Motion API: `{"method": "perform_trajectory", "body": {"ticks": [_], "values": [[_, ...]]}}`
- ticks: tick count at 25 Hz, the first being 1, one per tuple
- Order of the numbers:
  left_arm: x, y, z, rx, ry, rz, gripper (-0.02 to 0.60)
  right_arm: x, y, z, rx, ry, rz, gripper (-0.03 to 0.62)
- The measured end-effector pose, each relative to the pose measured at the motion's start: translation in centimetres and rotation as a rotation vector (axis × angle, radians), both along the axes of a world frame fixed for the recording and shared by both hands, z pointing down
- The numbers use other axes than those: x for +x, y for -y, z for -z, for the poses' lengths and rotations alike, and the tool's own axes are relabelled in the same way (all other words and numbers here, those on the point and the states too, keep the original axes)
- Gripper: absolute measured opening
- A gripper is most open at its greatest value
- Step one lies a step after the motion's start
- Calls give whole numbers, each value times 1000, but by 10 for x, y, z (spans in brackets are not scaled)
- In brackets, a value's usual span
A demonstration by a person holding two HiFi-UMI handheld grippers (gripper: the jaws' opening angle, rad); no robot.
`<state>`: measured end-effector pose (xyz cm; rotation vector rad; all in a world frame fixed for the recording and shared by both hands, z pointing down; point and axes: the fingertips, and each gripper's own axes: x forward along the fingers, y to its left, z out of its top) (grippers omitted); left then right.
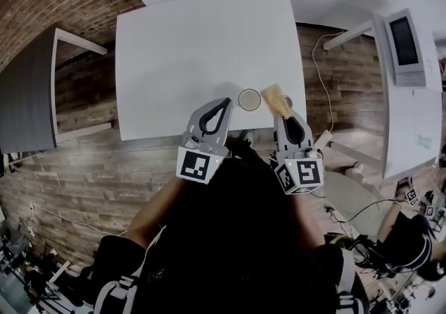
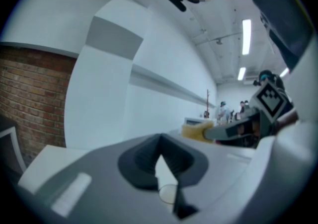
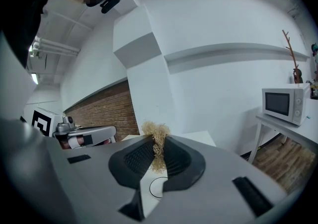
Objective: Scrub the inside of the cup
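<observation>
Head view: cup sits at the near edge of the table between the grippers; right gripper pinches fibrous scrubber beside its rim, likely ready to go in; left gripper closed, empty.

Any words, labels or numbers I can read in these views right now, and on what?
No readable text in any view.
Square markers on the cubes: black-and-white patterns only, no letters.
Microwave: any print on its panel is too small to read.
</observation>
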<state>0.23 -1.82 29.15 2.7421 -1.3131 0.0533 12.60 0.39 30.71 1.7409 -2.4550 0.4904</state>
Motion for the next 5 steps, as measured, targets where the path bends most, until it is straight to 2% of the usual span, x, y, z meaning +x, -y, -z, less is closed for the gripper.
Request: {"method": "perform_trajectory", "body": {"ticks": [5], "values": [[0, -2, -1, 0, 1, 2, 3, 5, -2, -1, 3, -6, -4, 37]]}}
